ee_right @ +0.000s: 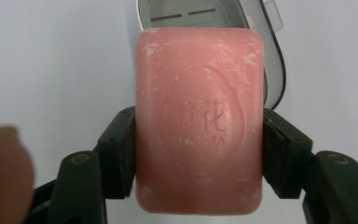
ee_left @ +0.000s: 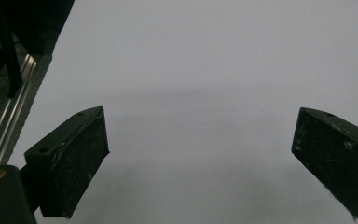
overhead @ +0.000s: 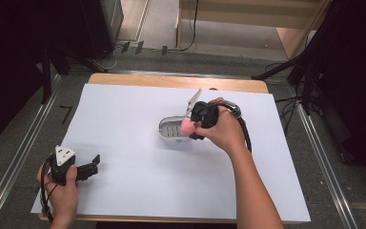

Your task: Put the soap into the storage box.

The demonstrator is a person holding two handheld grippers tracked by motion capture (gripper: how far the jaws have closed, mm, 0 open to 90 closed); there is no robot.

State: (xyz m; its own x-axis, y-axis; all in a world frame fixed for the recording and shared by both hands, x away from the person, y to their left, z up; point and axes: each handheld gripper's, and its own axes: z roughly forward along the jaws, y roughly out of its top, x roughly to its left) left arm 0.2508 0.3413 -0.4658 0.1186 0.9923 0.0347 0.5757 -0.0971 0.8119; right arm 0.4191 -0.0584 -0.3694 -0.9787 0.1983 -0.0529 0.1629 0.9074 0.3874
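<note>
My right gripper [ee_right: 199,140] was clamped on a pink bar of soap [ee_right: 199,119], one jaw pressed against each long side, the stamped face toward the camera. In the high view that gripper [overhead: 194,128] sat just right of centre, with the soap [overhead: 187,126] over the right end of a grey soap case [overhead: 171,130] lying open on the white sheet [overhead: 138,181], its lid [overhead: 193,101] raised behind. My left gripper [overhead: 91,167] rested at the lower left of the frame, jaws spread wide with nothing between them above bare sheet [ee_left: 205,70].
</note>
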